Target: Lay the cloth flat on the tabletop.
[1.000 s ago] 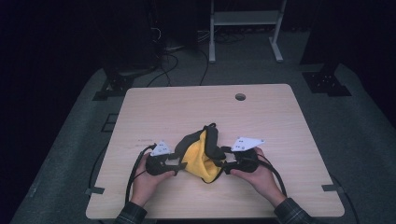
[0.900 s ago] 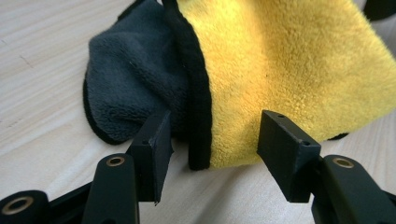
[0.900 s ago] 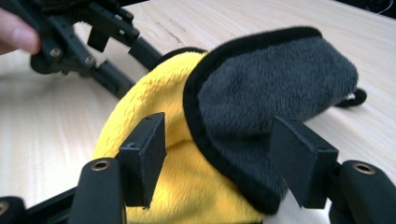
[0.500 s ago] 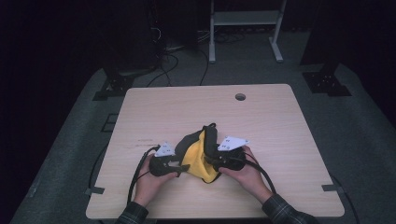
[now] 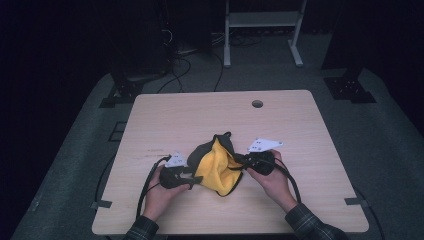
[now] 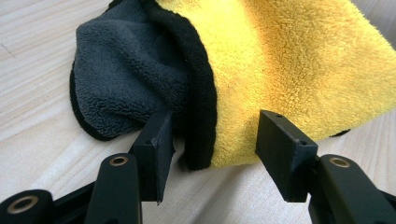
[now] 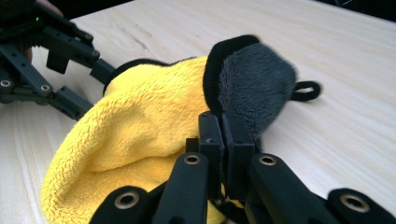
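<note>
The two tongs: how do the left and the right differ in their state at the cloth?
The left tongs stand apart around the cloth's black edge, not pressing it; the right tongs have just been closing and pinch the cloth. Left is at the cloth's left side, right at its right. Both are black.

I see a pale wood-grain rectangular surface (image 5: 300,125) with a small round hole (image 5: 257,103) near its far edge; a crumpled yellow-and-grey fleece cloth (image 5: 216,167) lies near its front.
</note>
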The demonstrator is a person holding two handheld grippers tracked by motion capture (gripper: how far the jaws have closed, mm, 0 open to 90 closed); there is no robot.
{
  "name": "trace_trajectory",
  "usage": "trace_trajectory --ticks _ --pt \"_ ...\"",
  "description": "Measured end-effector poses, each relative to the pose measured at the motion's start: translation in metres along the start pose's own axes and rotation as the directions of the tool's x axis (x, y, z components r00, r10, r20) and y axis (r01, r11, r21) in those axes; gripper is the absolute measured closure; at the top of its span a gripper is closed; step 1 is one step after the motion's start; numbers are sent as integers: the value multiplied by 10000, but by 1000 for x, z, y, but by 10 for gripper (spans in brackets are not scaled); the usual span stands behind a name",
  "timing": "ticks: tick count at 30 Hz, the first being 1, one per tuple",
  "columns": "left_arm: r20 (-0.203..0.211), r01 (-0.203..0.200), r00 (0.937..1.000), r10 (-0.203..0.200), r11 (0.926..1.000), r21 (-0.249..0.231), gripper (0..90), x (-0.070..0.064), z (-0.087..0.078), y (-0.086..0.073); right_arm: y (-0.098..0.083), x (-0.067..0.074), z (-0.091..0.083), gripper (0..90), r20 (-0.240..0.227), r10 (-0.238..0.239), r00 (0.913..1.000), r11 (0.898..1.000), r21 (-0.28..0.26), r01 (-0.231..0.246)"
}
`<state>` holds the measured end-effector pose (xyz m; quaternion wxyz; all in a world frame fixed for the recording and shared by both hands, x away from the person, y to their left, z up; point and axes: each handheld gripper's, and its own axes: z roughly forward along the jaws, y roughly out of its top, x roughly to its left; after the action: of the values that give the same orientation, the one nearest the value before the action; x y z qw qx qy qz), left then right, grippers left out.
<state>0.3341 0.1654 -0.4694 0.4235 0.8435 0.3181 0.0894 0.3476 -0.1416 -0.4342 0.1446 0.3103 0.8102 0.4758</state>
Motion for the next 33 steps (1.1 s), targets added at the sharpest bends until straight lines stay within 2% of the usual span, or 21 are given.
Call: trace_trajectory --ticks 3,4,5,8,9,13,15,16,17,18,19,23,26,28,29,31,32,33 --pt "55 -78 10000 78 10000 -15 456 1 -1 0 7 -11 -17 877 285 154 9995 9992 -361 -144" --pt "55 -78 10000 78 10000 -15 455 1 -1 0 7 -11 -17 877 285 154 9995 9992 -361 -144" --pt "74 -35 10000 35 10000 -29 455 1 0 0 8 -18 -26 878 424 349 9985 9983 -490 -328" --pt "95 -44 9999 44 10000 -31 452 0 0 0 8 -25 -34 878 617 441 9971 9974 -601 -403" --pt "100 -67 9999 67 10000 -52 451 0 0 1 7 -33 -43 879 782 579 9953 9962 -700 -525" --pt "237 -65 9997 66 10000 -18 463 -1 3 2 5 -45 -57 880 1084 837 9906 9935 -861 -746" --pt "282 -71 9996 69 9999 73 553 -2 4 3 4 -50 -63 880 1184 947 9884 9923 -904 -842" --pt "265 -38 9996 26 9990 443 613 -3 6 6 3 -52 -66 880 1216 1010 9874 9914 -953 -897" --pt "265 -38 9996 26 9990 443 663 -3 6 6 3 -53 -68 880 1253 1038 9867 9911 -967 -919" --pt "322 98 9994 -115 9986 510 663 -4 6 8 3 -53 -68 880 1253 1038 9867 9911 -967 -919" --pt "358 227 9991 -247 9982 562 762 -4 4 12 2 -55 -72 880 1308 1067 9856 9905 -999 -940" --pt "570 738 9955 -752 9969 265 858 -2 -2 17 1 -57 -78 880 1352 1122 9845 9896 -1054 -983" --pt "561 701 9959 -711 9973 207 850 -1 -4 17 0 -58 -80 880 1356 1154 9840 9890 -1081 -1011" --pt "608 642 9960 -648 9979 117 752 -1 -2 16 0 -58 -82 880 1361 1176 9837 9885 -1106 -1029" --pt "619 424 9972 -430 9990 112 680 0 1 16 0 -59 -83 880 1364 1166 9838 9887 -1100 -1019" --pt "592 340 9976 -352 9992 205 675 1 4 15 -1 -59 -83 880 1373 1163 9837 9887 -1103 -1015" --pt "631 260 9977 -267 9996 110 602 1 7 15 -1 -59 -83 880 1368 1196 9833 9883 -1107 -1049" --pt "637 207 9977 -210 9998 58 580 2 9 16 -1 -59 -83 879 1362 1175 9837 9885 -1111 -1027"
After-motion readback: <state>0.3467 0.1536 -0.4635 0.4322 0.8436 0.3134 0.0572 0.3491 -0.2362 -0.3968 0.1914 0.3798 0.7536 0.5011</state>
